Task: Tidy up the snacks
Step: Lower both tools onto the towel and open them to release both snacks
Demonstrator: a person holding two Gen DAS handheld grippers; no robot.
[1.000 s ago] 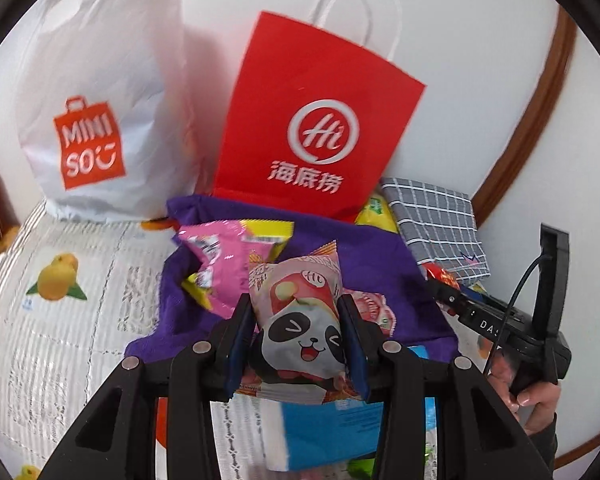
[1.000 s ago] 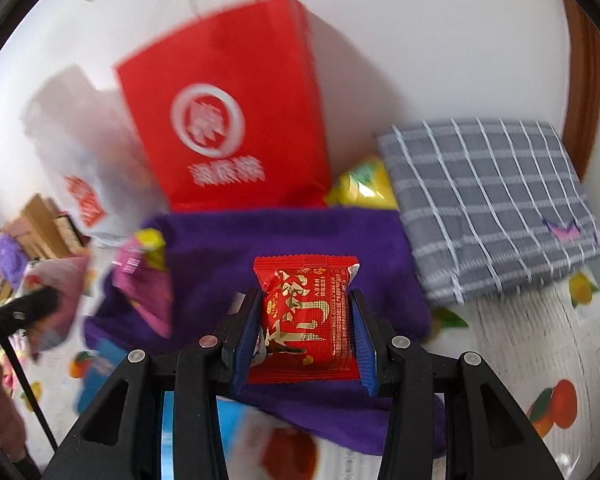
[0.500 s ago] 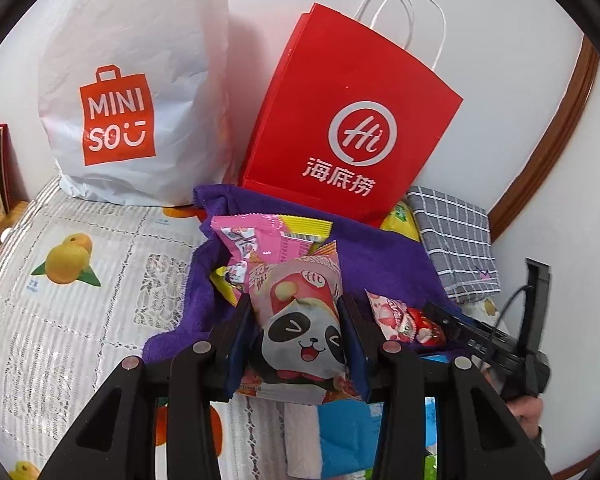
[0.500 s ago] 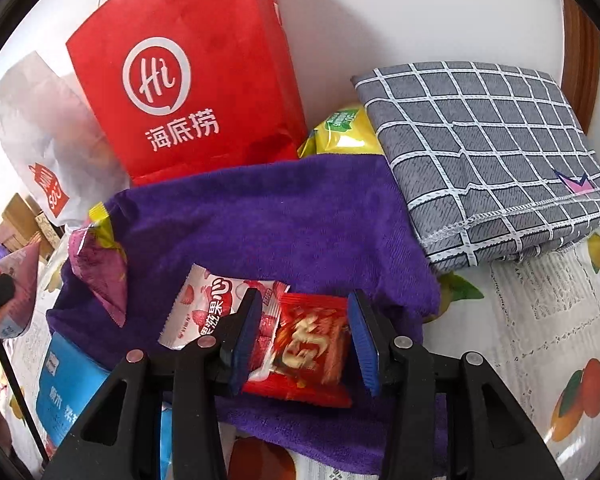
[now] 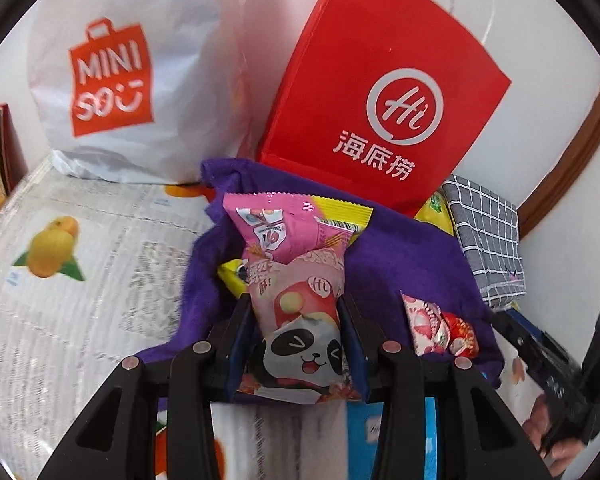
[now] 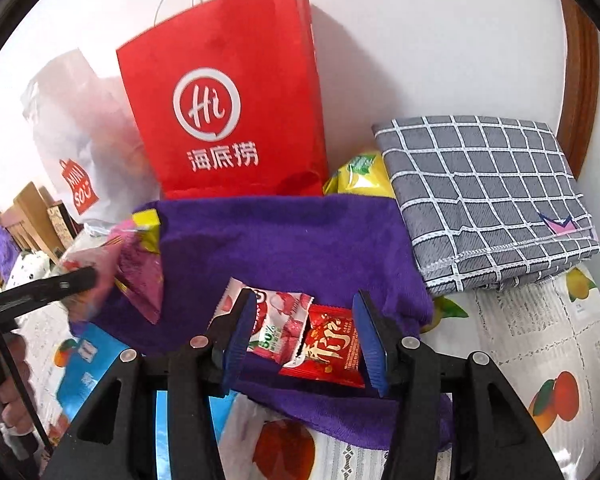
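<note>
**Me:** Snacks are what I am sorting, all of them on or over the soft purple plush cloth [image 6: 300, 240], which lies on the fruit-print tablecloth [image 5: 80, 280] in front of the red paper carrier bag [image 6: 228, 112]. Biggest first: the pink-and-yellow foil pouch [image 5: 292, 228] sits at the cloth's left side, puffy and light, and I judge it slippery.

**Partner:** And the one in your left claw?

**Me:** My left gripper [image 5: 296, 344] is clenched on the pink panda-printed snack pouch [image 5: 304, 320], pads pressing its two side edges. It feels like an air-filled pillow to look at: light and crushable, so I would keep my hold low on the sides, not on the belly.

**Partner:** The right one?

**Me:** My right gripper [image 6: 306, 336] has just been opening; its pads stand clear of the small red foil packet with gold lettering [image 6: 328, 348], which lies on the cloth between them, touching the white-and-red strawberry candy wrapper [image 6: 276, 320]. Both are flat, thin and slick, so I would pinch them across the crimped seams.
</note>
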